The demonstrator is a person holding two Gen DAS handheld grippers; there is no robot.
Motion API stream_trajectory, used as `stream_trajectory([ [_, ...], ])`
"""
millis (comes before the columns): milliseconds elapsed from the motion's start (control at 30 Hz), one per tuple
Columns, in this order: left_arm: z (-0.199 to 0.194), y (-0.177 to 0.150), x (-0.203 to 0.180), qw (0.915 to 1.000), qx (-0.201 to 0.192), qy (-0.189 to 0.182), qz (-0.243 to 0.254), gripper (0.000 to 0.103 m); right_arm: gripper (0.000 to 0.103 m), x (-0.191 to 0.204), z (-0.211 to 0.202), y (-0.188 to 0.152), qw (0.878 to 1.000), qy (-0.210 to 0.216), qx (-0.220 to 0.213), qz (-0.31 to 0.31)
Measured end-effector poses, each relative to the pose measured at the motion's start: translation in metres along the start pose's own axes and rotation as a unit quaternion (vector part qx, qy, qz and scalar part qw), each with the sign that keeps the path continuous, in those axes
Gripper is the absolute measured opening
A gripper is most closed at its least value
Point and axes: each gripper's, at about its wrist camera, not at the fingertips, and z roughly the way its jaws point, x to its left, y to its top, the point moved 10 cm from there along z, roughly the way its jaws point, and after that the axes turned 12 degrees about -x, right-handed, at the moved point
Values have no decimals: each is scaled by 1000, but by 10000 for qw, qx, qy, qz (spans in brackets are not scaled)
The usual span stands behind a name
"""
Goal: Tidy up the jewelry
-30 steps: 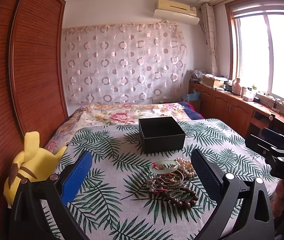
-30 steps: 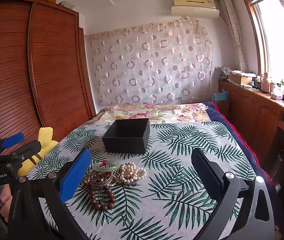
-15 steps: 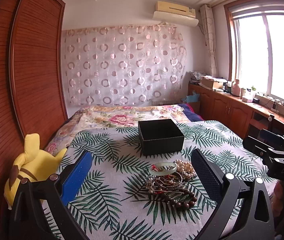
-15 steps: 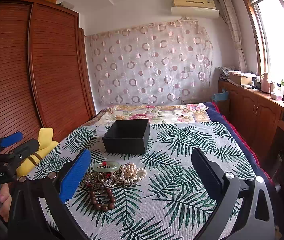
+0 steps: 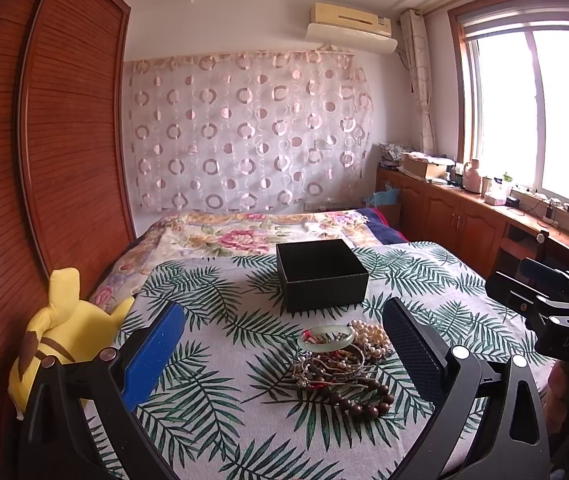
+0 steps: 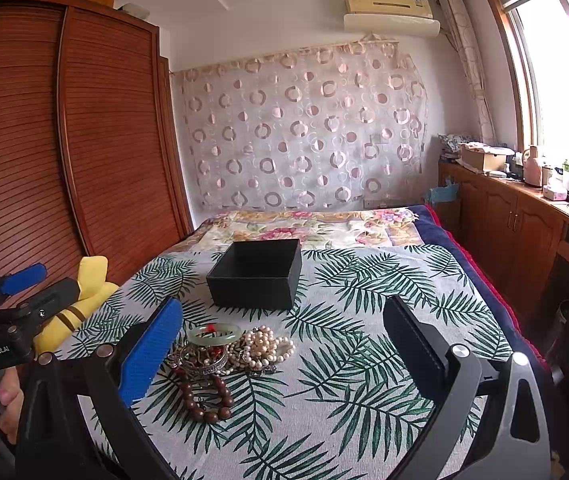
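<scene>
On the bed: a heap of jewelry (image 5: 340, 364) lies on the palm-leaf cover (image 5: 220, 360), toward the near end and roughly midway across.
Heap, top: a pale green bangle (image 5: 325, 337) rests on the tangle, tilted slightly.
Heap, right side: a pearl strand (image 6: 265, 346) is bunched up, touching the bangle's side.
Heap, near side: a dark wooden bead bracelet (image 6: 204, 396) trails out toward the cameras, flat on the cloth.
Heap, middle: silver bangles and small chains are knotted together; single pieces are too tangled to tell apart.
Box: a black open-topped box (image 5: 320, 274) stands upright beyond the heap, apart from it, with a strip of bare cloth between them.
Left gripper (image 5: 284, 336): fingers spread wide and holding nothing, raised above the cloth, the heap showing between them and nearer the right finger.
Right gripper (image 6: 284, 332): fingers wide apart and holding nothing, the heap just beside its blue left finger.
Room to the right: open leaf-print cloth runs from the pearls to the bed's right edge (image 6: 496, 304), marked by a red and navy border.
Room to the left: cloth reaches a yellow plush toy (image 5: 56, 340) against the wooden wardrobe (image 5: 68, 140).
Far end: a floral blanket (image 5: 244, 232) covers the bed behind the box.
Right wall: low wooden cabinets (image 6: 512, 232) stand under the window (image 6: 556, 88), separated from the bed by a narrow aisle.
</scene>
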Motion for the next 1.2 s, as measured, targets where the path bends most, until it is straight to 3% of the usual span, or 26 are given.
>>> stream_trajectory([
  [767,1,-6,0,9999,81,-52,-49,96,101,4,1,-3,9999,43,108,36],
  [1200,32,-43,6,9986,499,-158,-110,96,101,1,15,-33,9989,305,350,-7],
])
